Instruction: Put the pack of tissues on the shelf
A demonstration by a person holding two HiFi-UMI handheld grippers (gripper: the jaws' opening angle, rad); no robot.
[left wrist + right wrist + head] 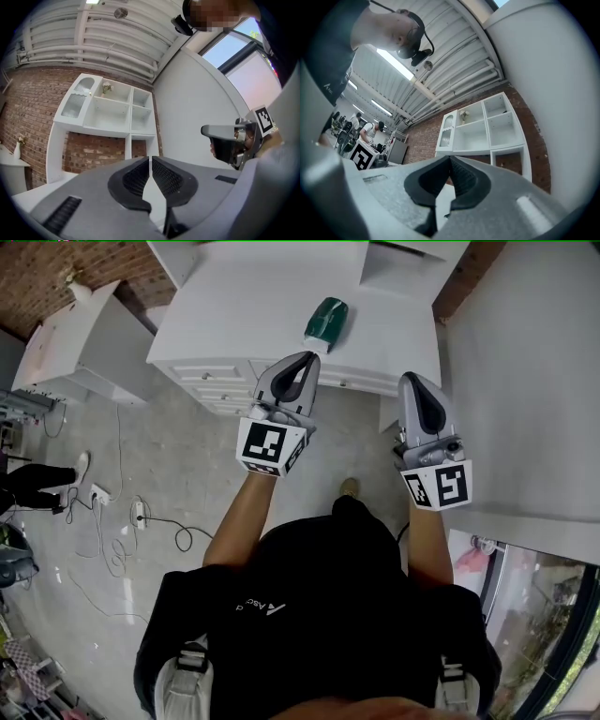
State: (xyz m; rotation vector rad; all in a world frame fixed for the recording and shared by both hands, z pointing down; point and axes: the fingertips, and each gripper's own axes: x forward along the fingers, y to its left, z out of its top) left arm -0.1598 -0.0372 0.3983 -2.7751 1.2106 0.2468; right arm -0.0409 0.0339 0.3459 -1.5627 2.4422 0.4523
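A red brick wall [28, 103] fills the left of the left gripper view. Against it stands a white shelf [112, 110] of open compartments, with a plain white wall [187, 112] to its right, a ribbed white ceiling [93, 33] above and bright windows [243, 51] at upper right. In the head view a grey concrete floor [187, 493] carries loose cables [112, 531] at left, a white tabletop [244, 306] with drawers stands at top centre, and a second white cabinet [84, 343] stands at upper left. Strip lights [396, 63] glow at upper left of the right gripper view.
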